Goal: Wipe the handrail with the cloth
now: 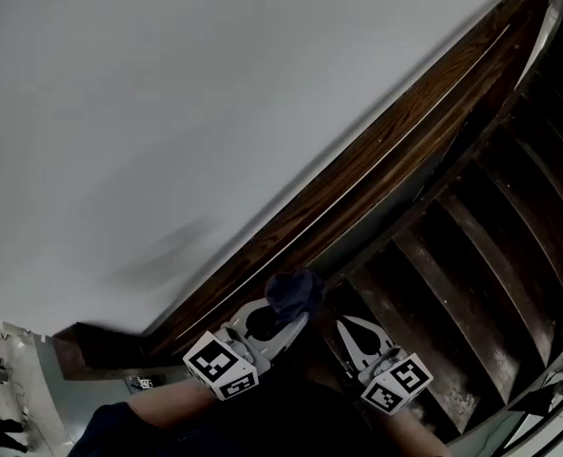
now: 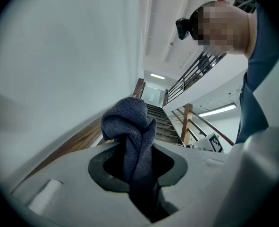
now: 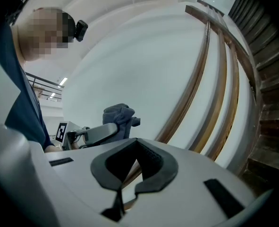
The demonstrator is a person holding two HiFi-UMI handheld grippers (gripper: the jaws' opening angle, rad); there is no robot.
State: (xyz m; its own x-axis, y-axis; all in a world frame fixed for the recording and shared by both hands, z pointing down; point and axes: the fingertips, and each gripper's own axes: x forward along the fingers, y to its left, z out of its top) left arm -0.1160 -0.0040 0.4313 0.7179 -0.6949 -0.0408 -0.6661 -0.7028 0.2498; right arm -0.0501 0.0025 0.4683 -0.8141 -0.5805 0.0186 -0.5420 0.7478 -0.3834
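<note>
Left gripper (image 1: 289, 320): jaws pinched on a dark blue cloth (image 2: 130, 126). The cloth runs down through the jaw gap and bunches in a knot-like wad above the tips. In the head view the wad sits against the lower edge of the handrail (image 1: 386, 150), near its bottom end; whether it actually touches the rail cannot be told.

Right gripper (image 1: 348, 327): jaws pressed together, nothing between them. It is held just right of the left gripper, apart from it, with the tips pointing up toward the rail but short of it.

The handrail is a dark brown wood band running diagonally from lower left to upper right along a plain white wall (image 1: 167, 112). The right gripper view shows it as curving wooden strips on the wall.

Stairs (image 1: 472, 255): dark treads, right of the rail and below it.

A blue sleeve (image 2: 257, 79) shows behind the left gripper.
</note>
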